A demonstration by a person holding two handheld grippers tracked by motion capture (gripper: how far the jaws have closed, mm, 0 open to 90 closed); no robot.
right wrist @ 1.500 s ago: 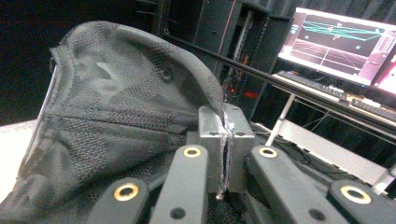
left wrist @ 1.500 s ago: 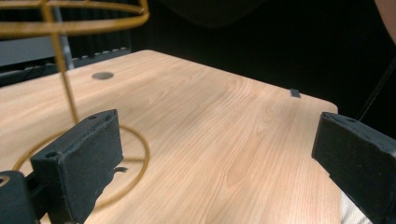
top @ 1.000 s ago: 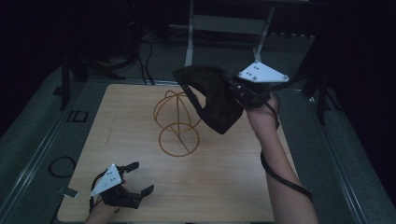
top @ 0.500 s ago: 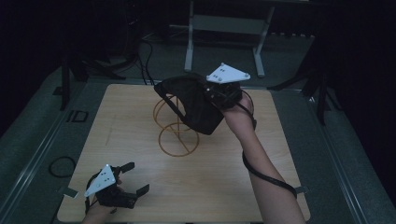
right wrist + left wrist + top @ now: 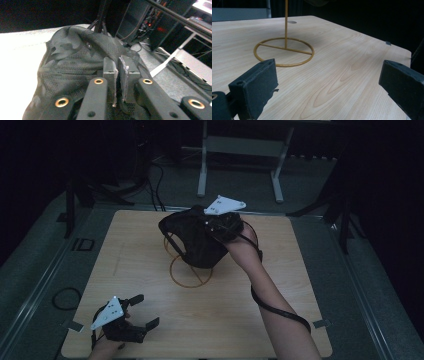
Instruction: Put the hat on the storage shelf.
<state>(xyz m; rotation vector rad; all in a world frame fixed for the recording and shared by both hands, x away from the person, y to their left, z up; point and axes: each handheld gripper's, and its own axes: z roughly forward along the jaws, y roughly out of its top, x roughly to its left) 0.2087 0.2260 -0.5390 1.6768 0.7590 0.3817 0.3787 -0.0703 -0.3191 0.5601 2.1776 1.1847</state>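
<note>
Right claw: the right claw (image 5: pixel 212 227), held high over the far middle of the tabletop (image 5: pixel 280 285), has its jaws pressed nearly together on black mesh fabric; in the right gripper view (image 5: pixel 117 82) the pads pinch a fold of that cloth.
Cap: a black mesh cap (image 5: pixel 192 237) hangs from the right claw above the wire stand, its crown drooping toward the person; its weave and folds show close up in the right gripper view (image 5: pixel 75 57).
Stand: a gold wire stand (image 5: pixel 190 272) sits near the middle of the tabletop, a ring base with a crossbar and an upright rod; in the left gripper view (image 5: pixel 284 51) the rod rises out of the top of the frame, and whether the cap touches its top cannot be told.
Left claw: the left claw (image 5: pixel 142 312) rests low at the near left corner of the tabletop, jaws spread wide with nothing between them; the left gripper view (image 5: pixel 324 77) has bare wood between the pads.
Surroundings: dark floor, cables and a metal frame (image 5: pixel 240 150) lie beyond the tabletop's far edge.
</note>
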